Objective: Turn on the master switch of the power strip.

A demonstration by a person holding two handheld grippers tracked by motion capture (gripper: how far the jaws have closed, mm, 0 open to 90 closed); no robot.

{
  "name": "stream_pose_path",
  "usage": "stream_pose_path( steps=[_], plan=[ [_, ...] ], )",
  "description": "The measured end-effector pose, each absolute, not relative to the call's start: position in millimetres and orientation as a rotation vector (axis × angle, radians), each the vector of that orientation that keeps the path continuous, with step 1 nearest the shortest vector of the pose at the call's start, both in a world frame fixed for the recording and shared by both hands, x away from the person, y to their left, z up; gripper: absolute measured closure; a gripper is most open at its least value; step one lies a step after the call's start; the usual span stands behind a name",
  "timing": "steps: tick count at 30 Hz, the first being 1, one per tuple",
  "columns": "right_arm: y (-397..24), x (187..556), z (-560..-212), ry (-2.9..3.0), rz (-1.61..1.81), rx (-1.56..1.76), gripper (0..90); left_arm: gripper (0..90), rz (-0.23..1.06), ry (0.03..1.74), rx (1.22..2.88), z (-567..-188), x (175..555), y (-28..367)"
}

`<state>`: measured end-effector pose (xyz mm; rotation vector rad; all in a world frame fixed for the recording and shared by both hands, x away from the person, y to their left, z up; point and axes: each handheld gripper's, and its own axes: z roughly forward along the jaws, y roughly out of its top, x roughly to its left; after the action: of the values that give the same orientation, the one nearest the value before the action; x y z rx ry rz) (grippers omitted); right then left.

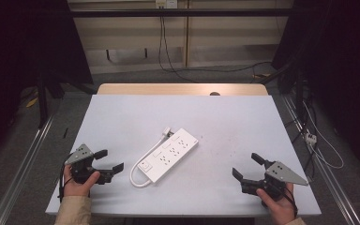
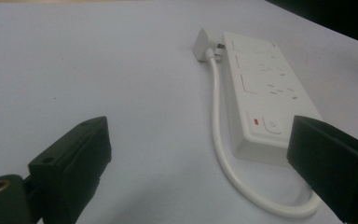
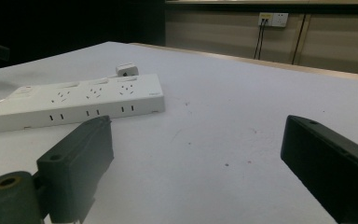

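A white power strip (image 1: 168, 154) lies flat near the middle of the bench (image 1: 122, 117), set diagonally, with its switch end toward the person's left and its short white cable (image 1: 140, 164) looping from that end back along the near-left side to a plug (image 1: 167, 131) resting by the far end. The left gripper (image 1: 108, 161) rests at the near-left of the bench, jaws released and spread wide, grasping nothing; in the left gripper view the switch end of the strip sits just ahead, near the right-hand jaw. The right gripper (image 1: 246, 166) rests at the near-right, well apart from the strip, jaws likewise released and empty. Risk assessment, as a judgement: the strip body is broad, smooth and low, so a grasp across its width may exceed the jaw opening or slip off the rounded edges. Closing on the cable loop alone would drag the strip and swing it unpredictably. A one-sided approach would likely push the strip across the smooth bench surface rather than capture it. The plug lies loose beside the body and may snag or trail if the strip is lifted without securing the cable. Approaching with the jaws misaligned to the strip's diagonal would cause a corner contact and rotation.
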<state>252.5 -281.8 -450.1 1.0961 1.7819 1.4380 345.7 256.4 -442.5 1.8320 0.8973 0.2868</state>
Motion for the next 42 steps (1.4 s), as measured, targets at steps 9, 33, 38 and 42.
stream_pose_path(
  steps=[9,33,38,42],
  plan=[
    [-282.5,252.8,-450.5,1.784,1.433,1.094,8.6,6.1,0.293,0.906,1.822,-442.7,344.7,263.6],
    [-284.3,253.2,-451.6,1.785,1.428,1.109,8.4,6.1,0.299,0.914,1.815,-443.8,343.5,270.7],
    [-283.7,252.1,-451.1,1.784,1.428,1.103,8.5,6.1,0.303,0.916,1.819,-443.3,342.9,270.2],
    [-284.0,251.3,-450.9,1.787,1.428,1.100,8.4,6.2,0.302,0.914,1.821,-443.5,343.8,268.9]
  ],
)
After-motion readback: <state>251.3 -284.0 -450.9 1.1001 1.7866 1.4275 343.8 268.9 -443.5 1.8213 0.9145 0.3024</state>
